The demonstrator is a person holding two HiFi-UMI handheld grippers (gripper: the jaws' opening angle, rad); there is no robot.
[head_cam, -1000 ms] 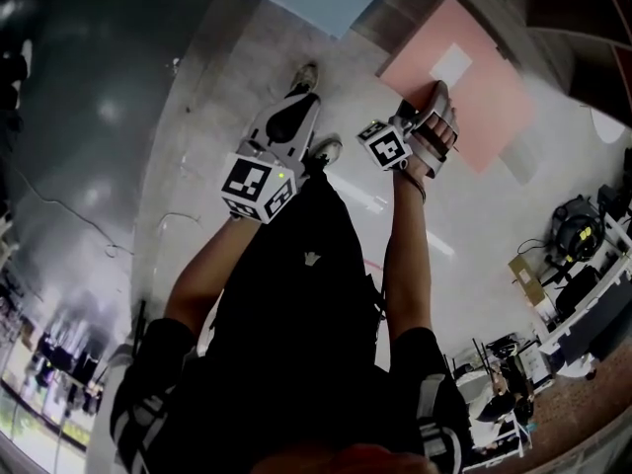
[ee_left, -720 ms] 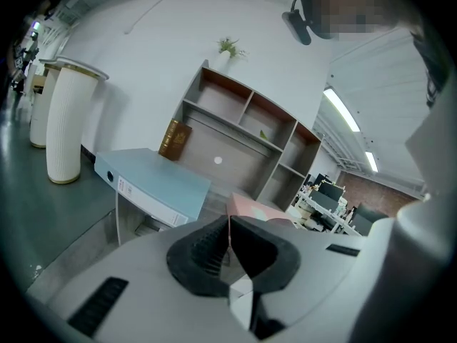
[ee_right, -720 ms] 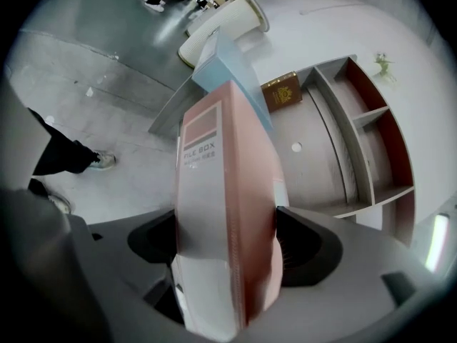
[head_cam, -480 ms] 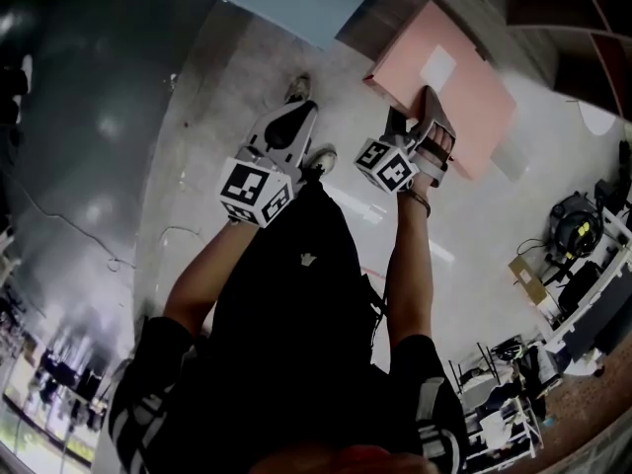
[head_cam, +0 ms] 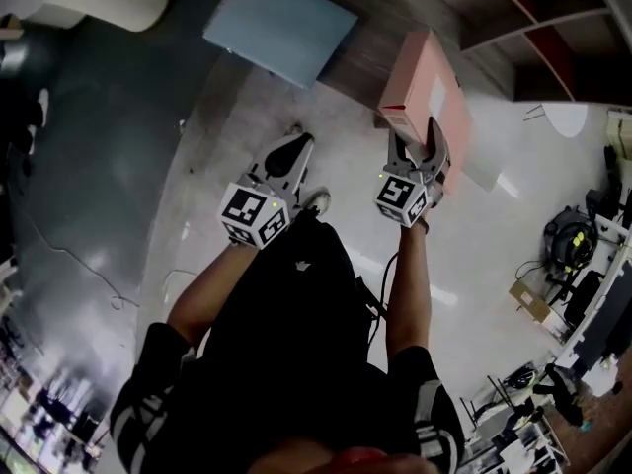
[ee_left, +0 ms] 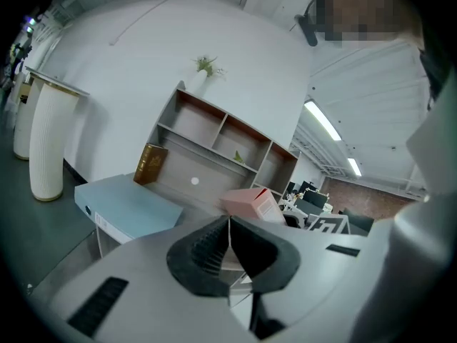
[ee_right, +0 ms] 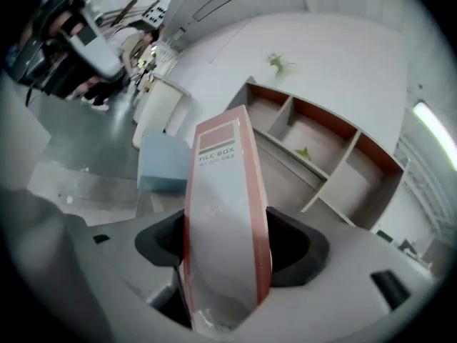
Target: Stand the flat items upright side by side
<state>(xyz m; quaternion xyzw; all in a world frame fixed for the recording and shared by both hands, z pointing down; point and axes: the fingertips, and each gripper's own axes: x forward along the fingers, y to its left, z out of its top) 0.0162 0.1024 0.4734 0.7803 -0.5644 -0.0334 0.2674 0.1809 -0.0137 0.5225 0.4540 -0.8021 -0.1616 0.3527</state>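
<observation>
Right gripper [head_cam: 415,148]: jaws had just been closing, and the pink file box [head_cam: 427,77] sat between them, pads pressed on its two broad faces. Gripped near its near end, across the thin dimension.

Pink file box: up on edge rather than flat, with the narrow labelled spine facing the right gripper's camera. Long axis ran away from the gripper toward the shelf unit [ee_right: 321,148]. Box leaned somewhat, not plumb. Could not tell whether its lower edge touched the counter [head_cam: 360,55] or hung just clear of it.

Left gripper [head_cam: 294,146]: jaws together, nothing between them. It hung in front of the counter and was apart from both boxes.

Blue file box [head_cam: 281,28]: flat on its broad face on the counter, to the left of the pink one, with a strip of bare counter between them. It lay straight ahead of the left gripper, which was plainly the nearer hand to it.

Judgement: pink box was being set upright and the blue one was not yet started. The placing would turn on keeping the pink box's broad face toward the blue box, so that the blue one could stand beside it. A thin box on edge could tip when released.
</observation>
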